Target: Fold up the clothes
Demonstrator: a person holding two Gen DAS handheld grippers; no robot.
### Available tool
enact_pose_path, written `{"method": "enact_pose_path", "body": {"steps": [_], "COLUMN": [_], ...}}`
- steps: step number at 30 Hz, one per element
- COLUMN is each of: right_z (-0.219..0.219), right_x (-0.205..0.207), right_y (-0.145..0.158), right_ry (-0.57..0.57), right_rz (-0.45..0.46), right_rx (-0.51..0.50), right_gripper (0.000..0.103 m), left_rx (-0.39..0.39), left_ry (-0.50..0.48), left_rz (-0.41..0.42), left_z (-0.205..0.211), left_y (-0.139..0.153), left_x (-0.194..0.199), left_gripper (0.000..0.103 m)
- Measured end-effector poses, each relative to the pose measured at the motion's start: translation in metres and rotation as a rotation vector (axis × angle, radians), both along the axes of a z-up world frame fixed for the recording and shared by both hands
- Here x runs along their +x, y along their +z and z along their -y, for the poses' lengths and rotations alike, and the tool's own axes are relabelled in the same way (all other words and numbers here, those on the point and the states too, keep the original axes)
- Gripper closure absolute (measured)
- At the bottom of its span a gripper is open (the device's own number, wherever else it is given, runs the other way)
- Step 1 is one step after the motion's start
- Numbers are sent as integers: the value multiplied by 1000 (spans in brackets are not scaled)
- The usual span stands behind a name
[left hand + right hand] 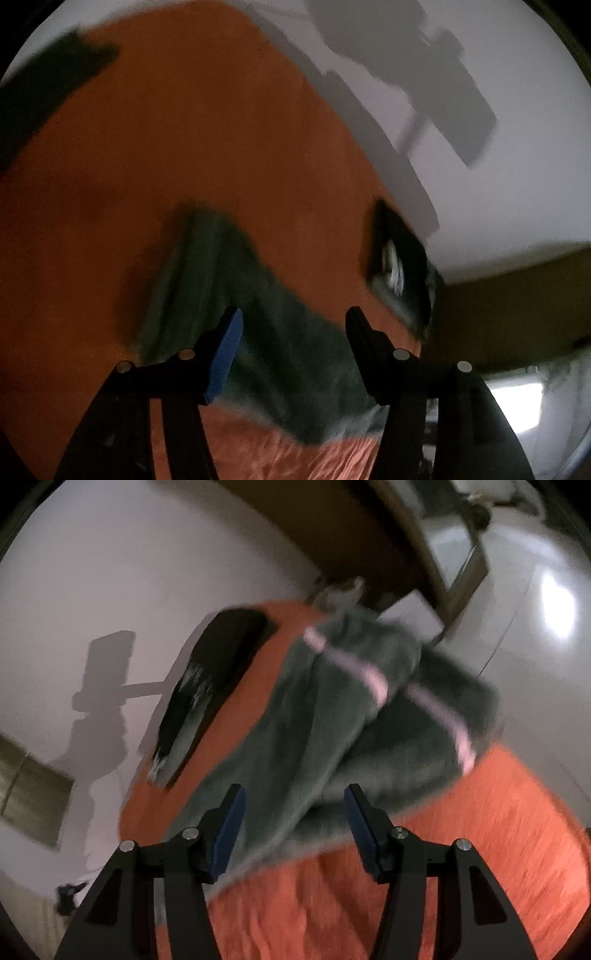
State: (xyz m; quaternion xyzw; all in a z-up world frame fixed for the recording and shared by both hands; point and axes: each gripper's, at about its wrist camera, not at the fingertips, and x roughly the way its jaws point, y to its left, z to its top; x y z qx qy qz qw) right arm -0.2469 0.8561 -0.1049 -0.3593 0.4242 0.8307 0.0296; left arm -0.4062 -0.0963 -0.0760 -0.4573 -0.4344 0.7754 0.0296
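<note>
We see the left gripper (293, 321) with its jaws standing apart and nothing pinched between the blue pad and the black finger. Beyond and below that gap lies a grey-green garment (266, 332), blurred, spread across an orange bedspread (166, 147); the cloth shows through the gap but the pads do not press on it. To the right of it, near the edge of the bedspread, lies a black folded garment (399, 258) with a pale print. A white wall (498, 203) rises behind, carrying the shadow of a gripper.

From the right wrist we see the right gripper (293, 801) with its jaws parted too, both blue pads bare. The grey-green garment (332, 720) lies ahead of the fingers, a rumpled heap with pale pink stripes (376, 683), its near hem reaching down between the fingertips in the picture. We cannot tell whether the fingertips touch the cloth; they do not clamp it. The black folded garment (214, 686) lies to the left of the heap on the orange bedspread (480, 830), apart from it. The white wall (110, 572) stands behind, and a pale glossy floor (535, 646) shows at the upper right.
</note>
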Motion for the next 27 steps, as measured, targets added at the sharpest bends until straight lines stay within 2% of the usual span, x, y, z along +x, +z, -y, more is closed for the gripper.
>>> {"method": "enact_pose_path", "body": {"steps": [1, 3, 5, 7, 8, 10, 12, 14, 17, 20, 23, 25, 26, 27], "right_z": [3, 8, 6, 0, -4, -9, -14, -14, -13, -14, -14, -15, -16, -18], "right_x": [4, 13, 17, 19, 21, 24, 25, 23, 13, -6, -35, -48, -54, -59], "right_y": [-7, -22, -33, -44, -49, -58, -65, -71, -71, -71, -83, -86, -83, -79], "right_ry": [10, 15, -13, -55, -78, -123, -160, -166, -164, -152, -136, -155, -169, -184], "right_rz": [1, 8, 15, 23, 27, 36, 41, 43, 50, 22, 49, 60, 48, 30], "right_rx": [-15, -42, -65, -96, -122, -160, -194, -213, -201, -196, -251, -261, -256, -248], "right_gripper": [43, 29, 24, 21, 20, 20, 19, 19, 19, 19, 19, 19, 19, 19], "left_rx": [0, 9, 61, 160, 169, 159, 100, 73, 66, 71, 86, 74, 57, 47], "left_ry": [23, 131, 181, 206, 209, 210, 208, 228, 291, 337, 376, 413, 431, 434], "left_rz": [1, 19, 63, 45, 41, 39, 73, 61, 26, 61, 79, 55, 40, 30], "left_z": [-2, 0, -7, -12, -17, -29, -33, -36, -37, -31, -29, -28, -27, -25], "left_y": [-18, -61, -98, -127, -133, -141, -146, -142, -137, -148, -157, -153, -149, -145], "left_x": [18, 51, 70, 83, 82, 77, 72, 66, 48, 31, 22, 20, 20, 18], "left_gripper": [43, 43, 43, 43, 43, 40, 40, 40, 40, 39, 39, 50, 66, 71]}}
